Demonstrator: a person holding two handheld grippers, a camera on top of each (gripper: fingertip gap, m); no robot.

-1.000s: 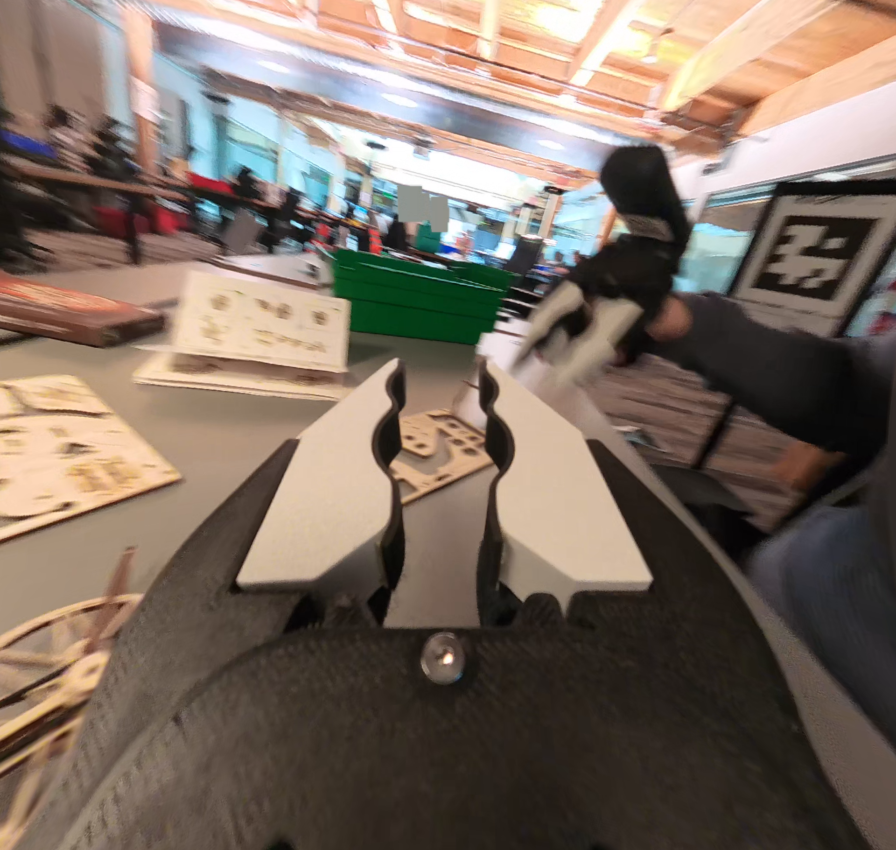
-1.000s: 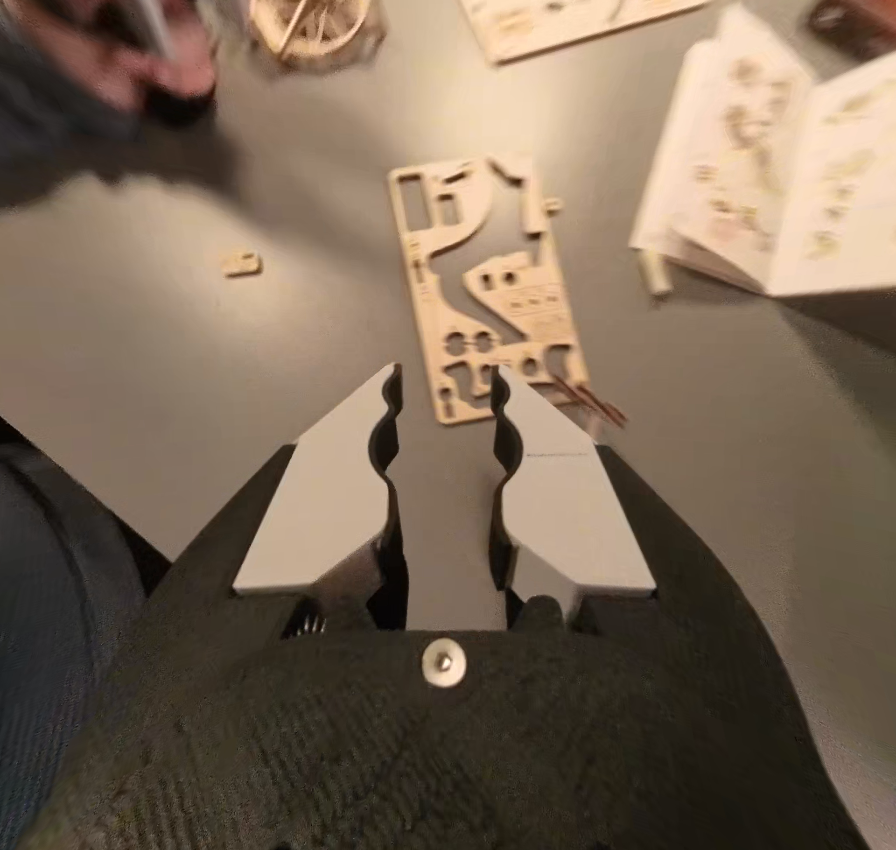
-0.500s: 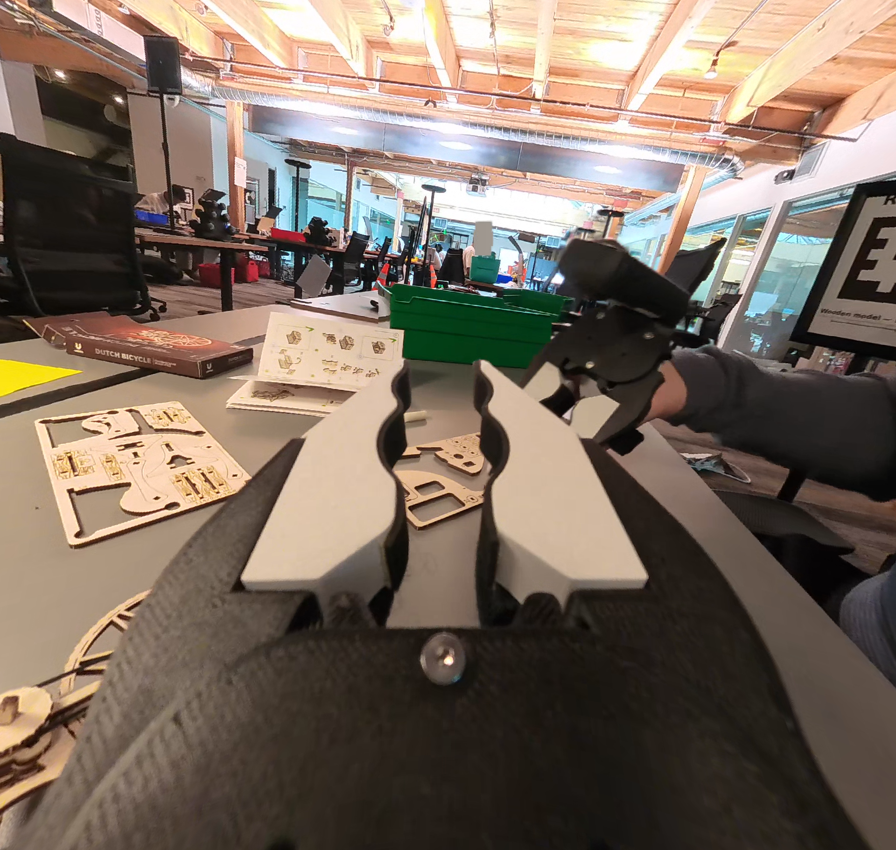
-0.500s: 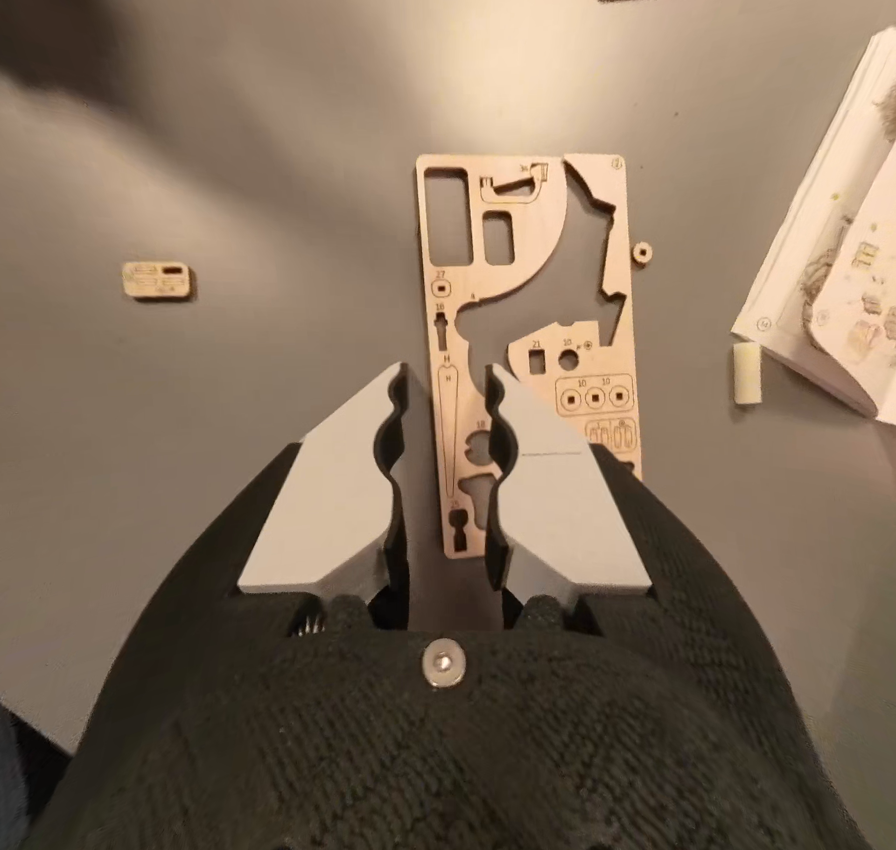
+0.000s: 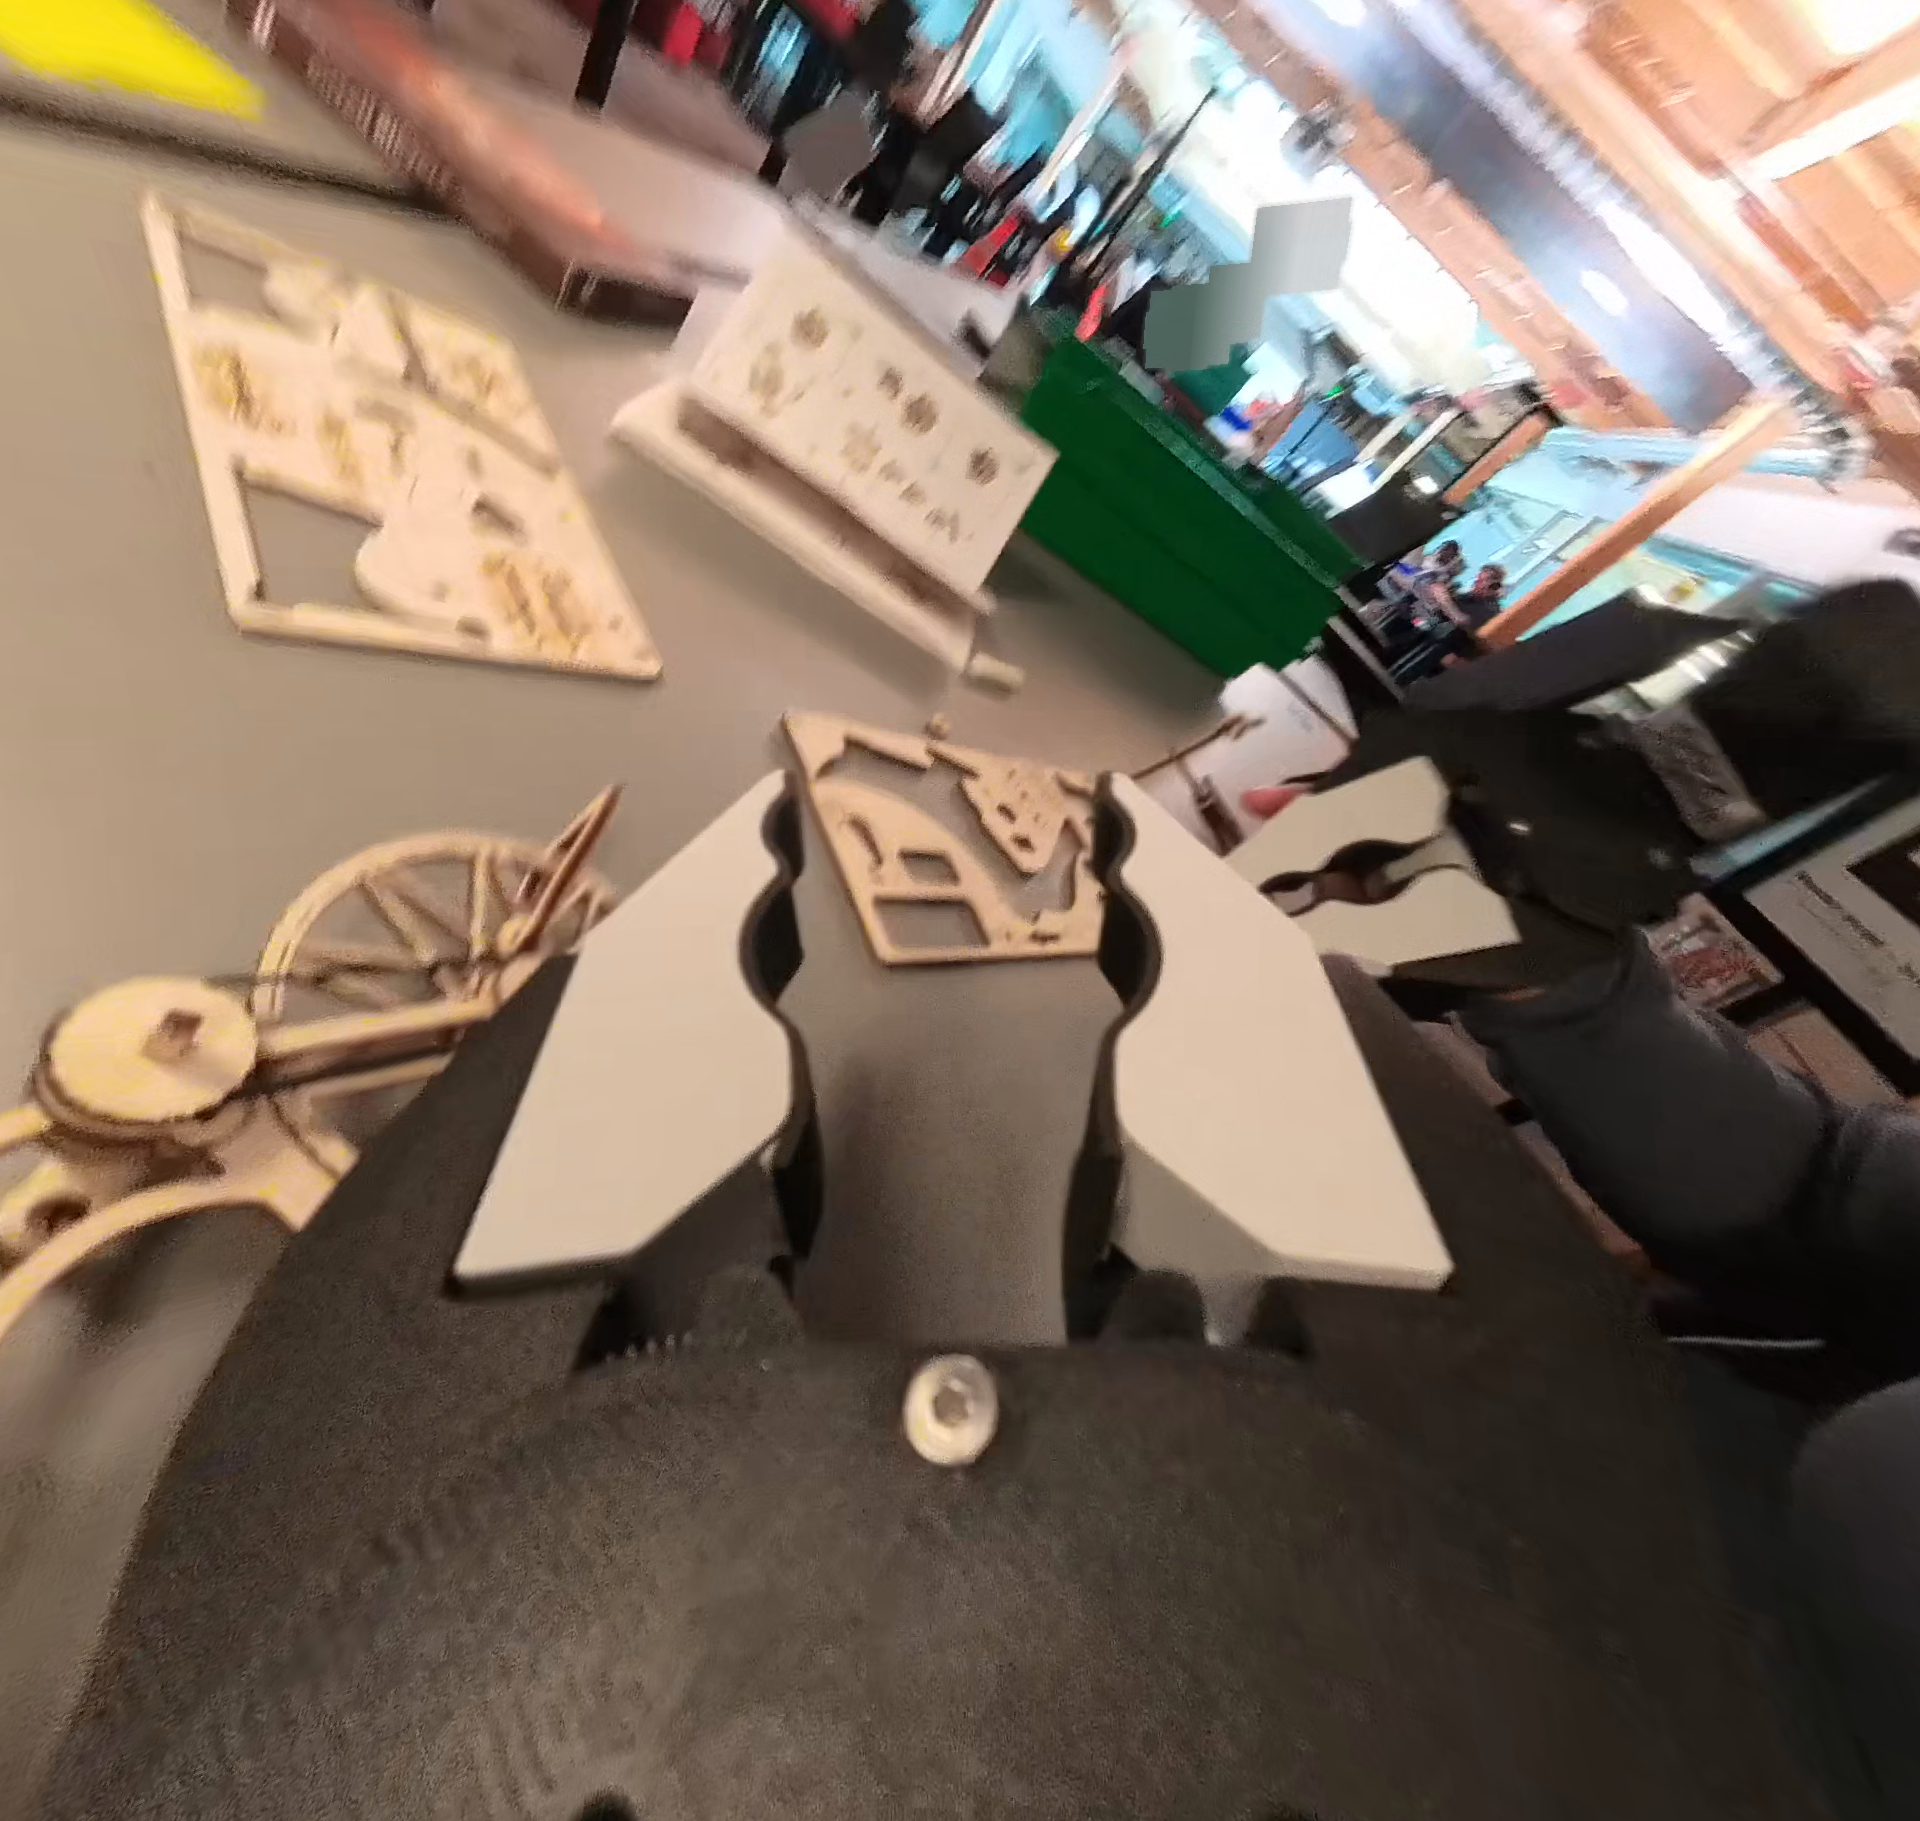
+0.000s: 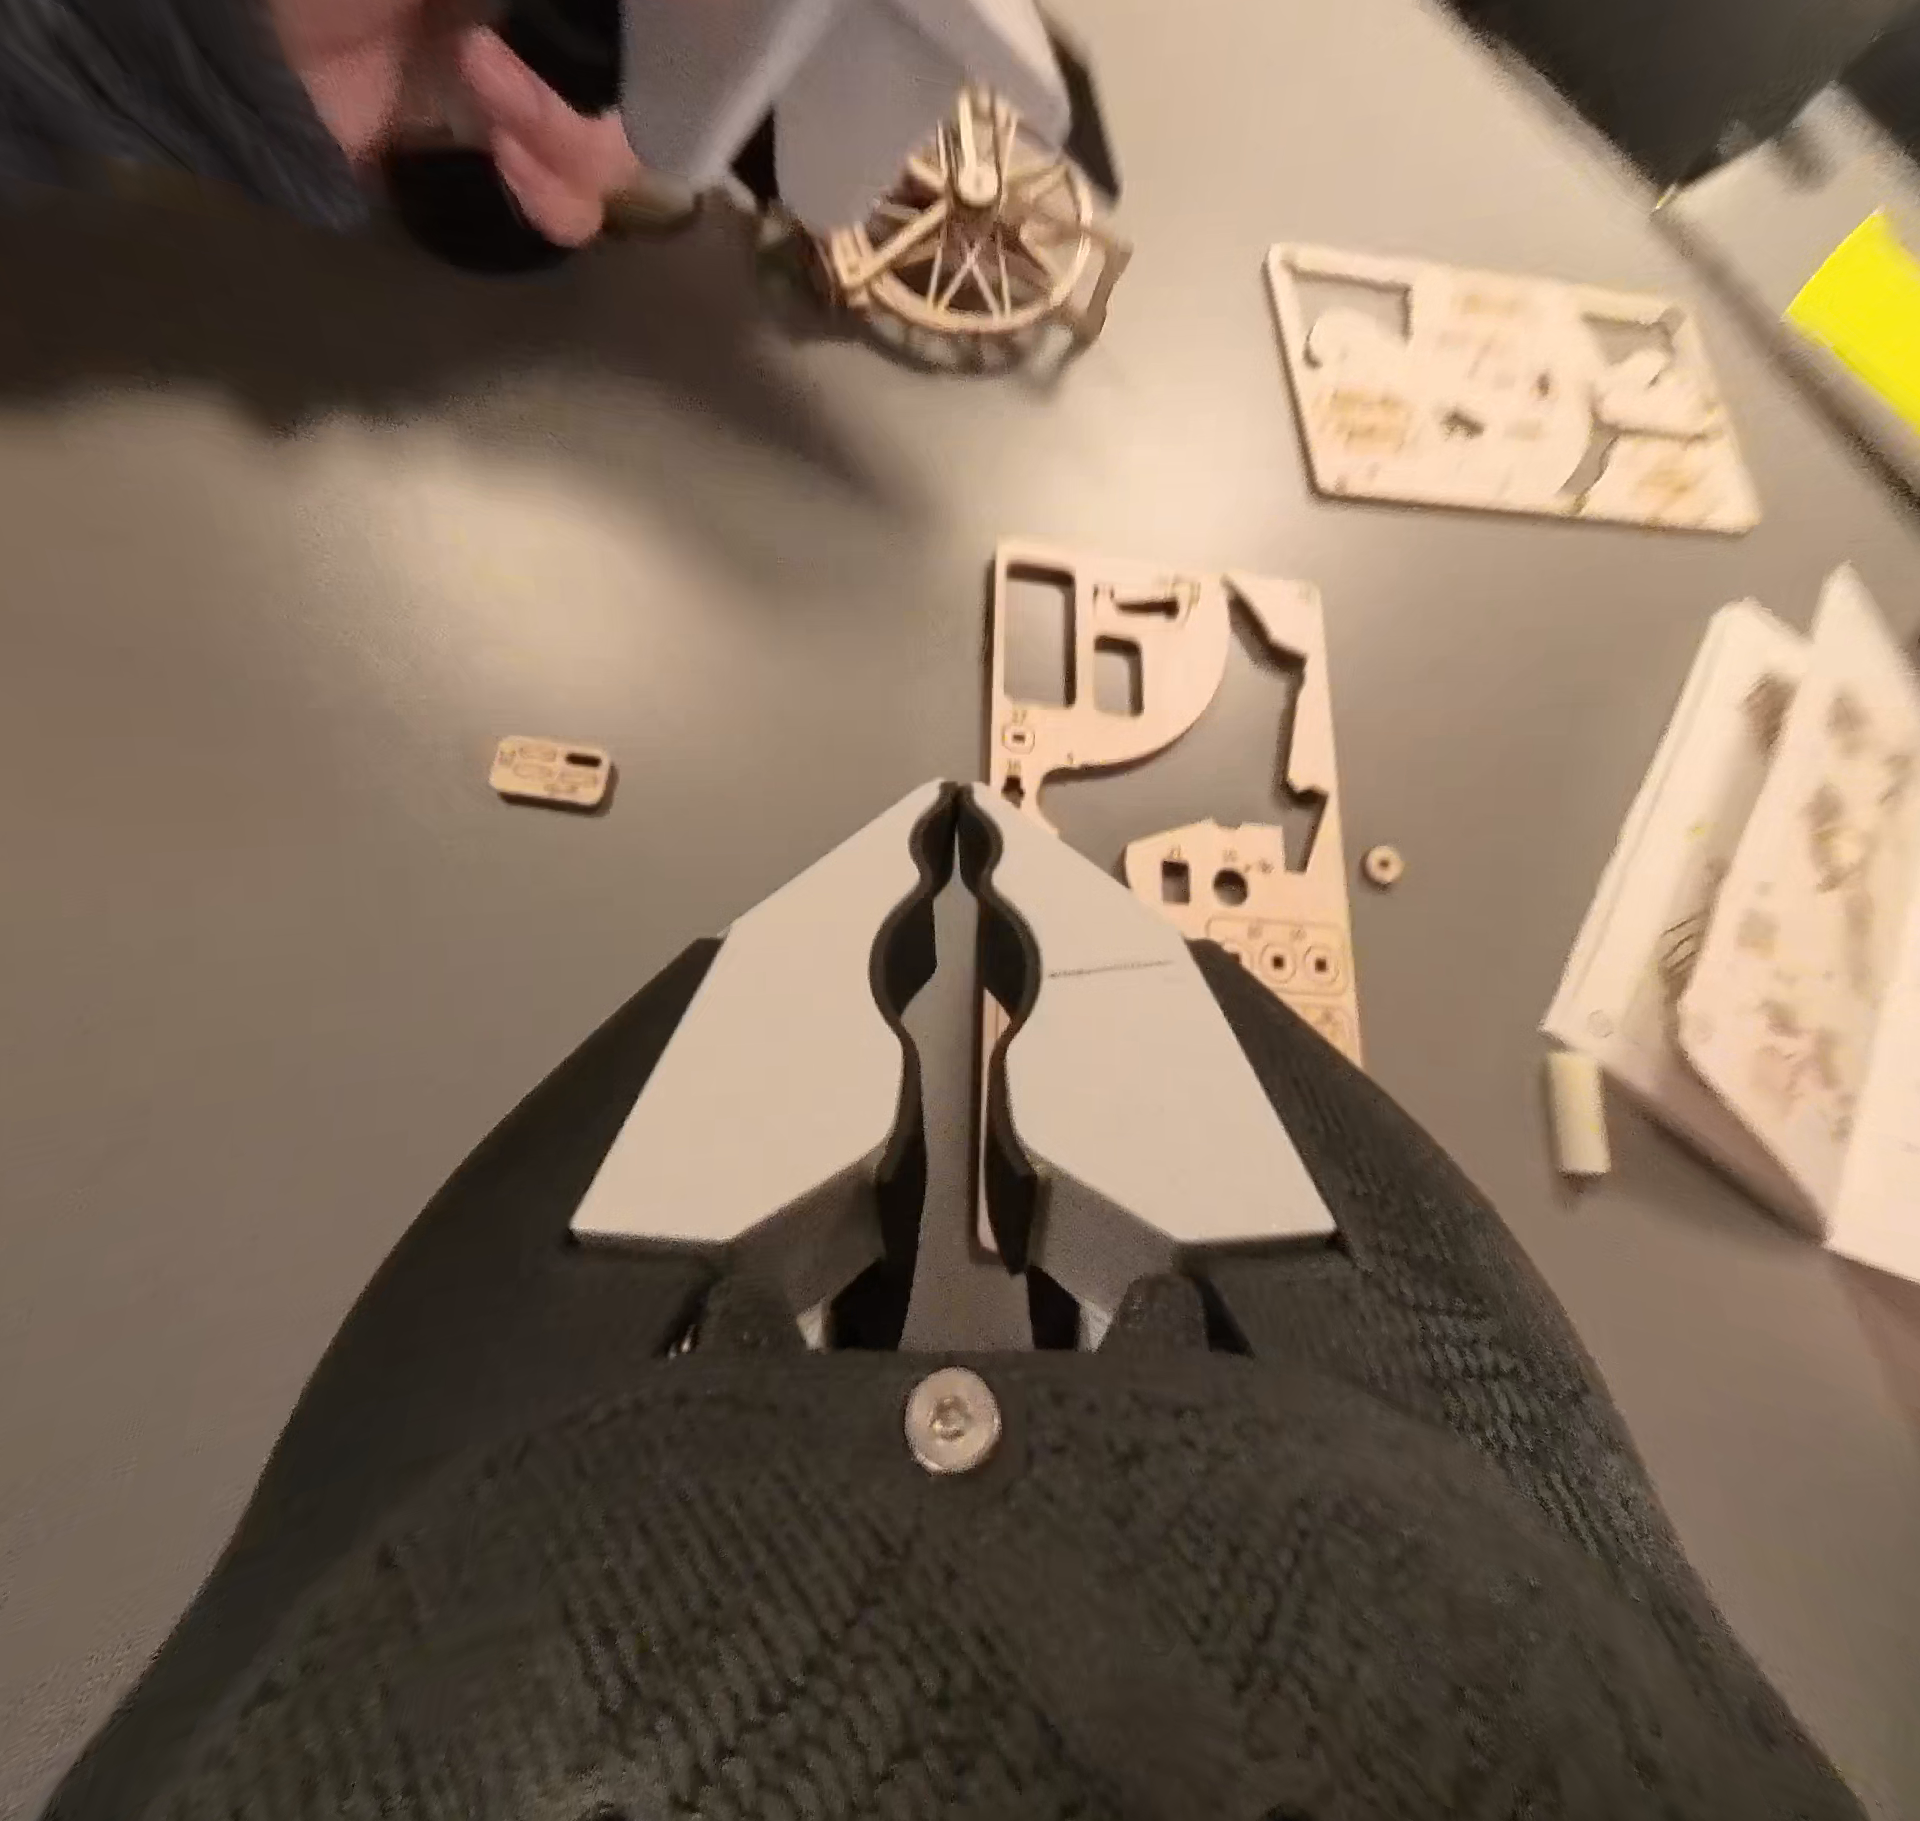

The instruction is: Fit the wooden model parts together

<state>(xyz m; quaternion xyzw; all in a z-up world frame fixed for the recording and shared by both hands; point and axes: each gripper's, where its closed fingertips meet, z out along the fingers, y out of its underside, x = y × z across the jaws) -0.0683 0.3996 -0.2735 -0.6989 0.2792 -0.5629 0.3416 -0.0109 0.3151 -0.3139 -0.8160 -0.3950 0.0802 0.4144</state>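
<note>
Right gripper (image 6: 954, 803) fingers went from apart to pressed together, empty, over the flat pale plywood part sheet (image 6: 1164, 732) on the grey bench (image 6: 416, 940) — left gripper (image 5: 945, 815) fingers now wider apart, empty, beside the spoked wooden wheel assembly (image 5: 416, 898).

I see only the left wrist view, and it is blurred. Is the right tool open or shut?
Observer: Shut. The right tool has its tips together with nothing between them, at the left edge of the narrow pale wooden parts sheet.
Operator: Are there loose parts near it that I cannot see?
Observer: Yes. A small flat rectangular wooden piece lies alone on the grey table, to the left of the tips and apart from them.
</note>
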